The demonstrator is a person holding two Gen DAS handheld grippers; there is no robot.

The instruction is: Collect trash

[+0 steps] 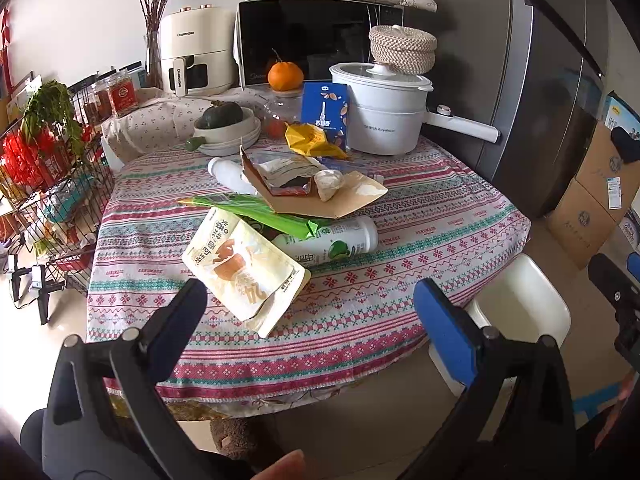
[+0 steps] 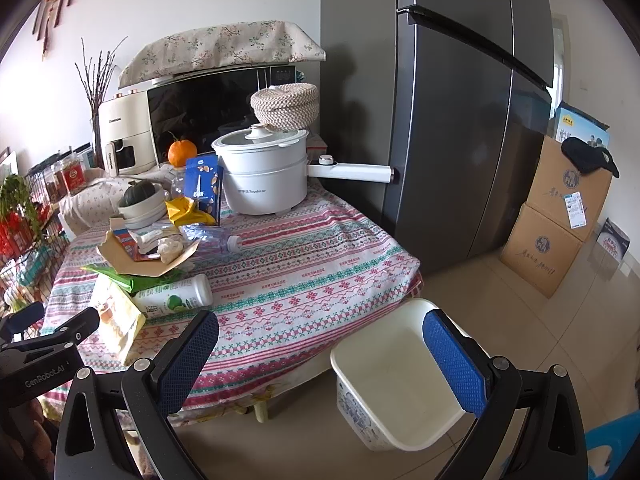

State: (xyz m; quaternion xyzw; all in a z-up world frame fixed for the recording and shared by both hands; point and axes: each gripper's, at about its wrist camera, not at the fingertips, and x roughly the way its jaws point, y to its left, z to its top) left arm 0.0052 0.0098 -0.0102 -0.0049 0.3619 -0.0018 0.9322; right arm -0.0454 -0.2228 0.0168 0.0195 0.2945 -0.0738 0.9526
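Trash lies in a heap on the patterned tablecloth (image 1: 360, 304): a cream snack pouch (image 1: 244, 268), a white bottle with a green label (image 1: 332, 242), a green wrapper (image 1: 256, 210), a torn cardboard sheet (image 1: 332, 200) with crumpled paper on it, a yellow wrapper (image 1: 308, 138) and another white bottle (image 1: 228, 172). My left gripper (image 1: 308, 308) hovers open just in front of the pouch. My right gripper (image 2: 320, 344) is open and empty above the table's front corner. A white bin (image 2: 396, 376) stands on the floor beside the table, under the right finger.
A white electric pot (image 1: 380, 108), a blue carton (image 1: 324, 112), an orange (image 1: 285, 75), a bowl with a dark squash (image 1: 226, 122), a microwave and an air fryer stand at the table's back. A wire rack (image 1: 52, 200) is left; fridge (image 2: 460, 120) and cardboard boxes (image 2: 556, 220) right.
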